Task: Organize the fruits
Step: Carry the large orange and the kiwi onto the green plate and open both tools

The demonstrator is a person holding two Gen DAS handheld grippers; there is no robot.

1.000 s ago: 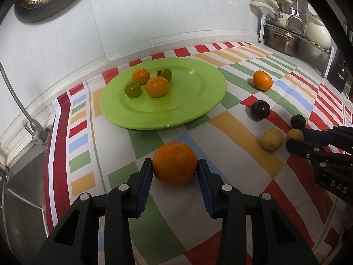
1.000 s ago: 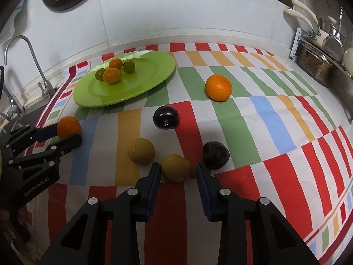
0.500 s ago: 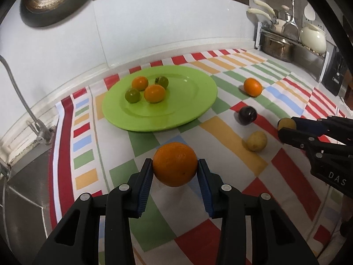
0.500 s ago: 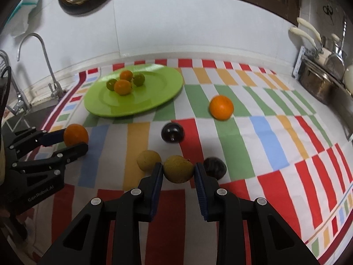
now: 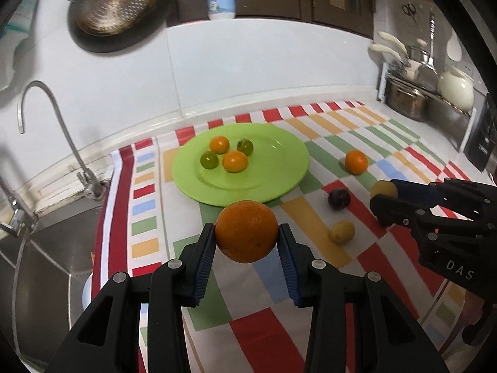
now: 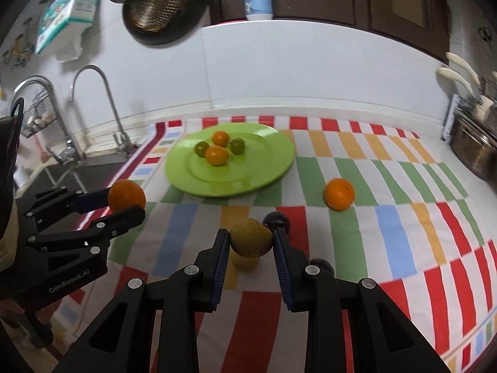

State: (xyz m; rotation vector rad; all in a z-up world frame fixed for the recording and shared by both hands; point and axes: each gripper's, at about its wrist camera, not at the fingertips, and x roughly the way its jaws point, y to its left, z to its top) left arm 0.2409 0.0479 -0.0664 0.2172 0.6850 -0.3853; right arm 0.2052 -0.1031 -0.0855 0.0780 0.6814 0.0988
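While the left wrist view looks down its own fingers, the left gripper (image 5: 247, 242) is clamped on a large round orange (image 5: 247, 231), held clear of the striped, many-coloured tablecloth (image 5: 149, 217) just short of the near rim of the round lime-green plate (image 5: 279, 171). Four small fruits, two orange and two green, sit together on the plate's far left part. To the right, the right gripper (image 5: 380, 195) pinches a small yellow-brown fruit (image 5: 383, 188); a second orange (image 5: 356, 161), a dark plum (image 5: 339, 199) and another yellowish fruit (image 5: 342, 232) lie loose on the cloth.

From the right wrist view, the right gripper's jaws stand narrow, closed on that yellow-brown fruit, which hangs above the cloth towards its near edge, well apart from the plate. The left gripper shows at the left with its orange, near the plate's left rim.

The step in hand appears to be carrying both fruits to the plate. To do it well, each hand should likely keep its grip steady, clear the raised rim, and set down on the bare right half, away from the four small fruits, releasing only once the fruit rests, since round fruit would roll.
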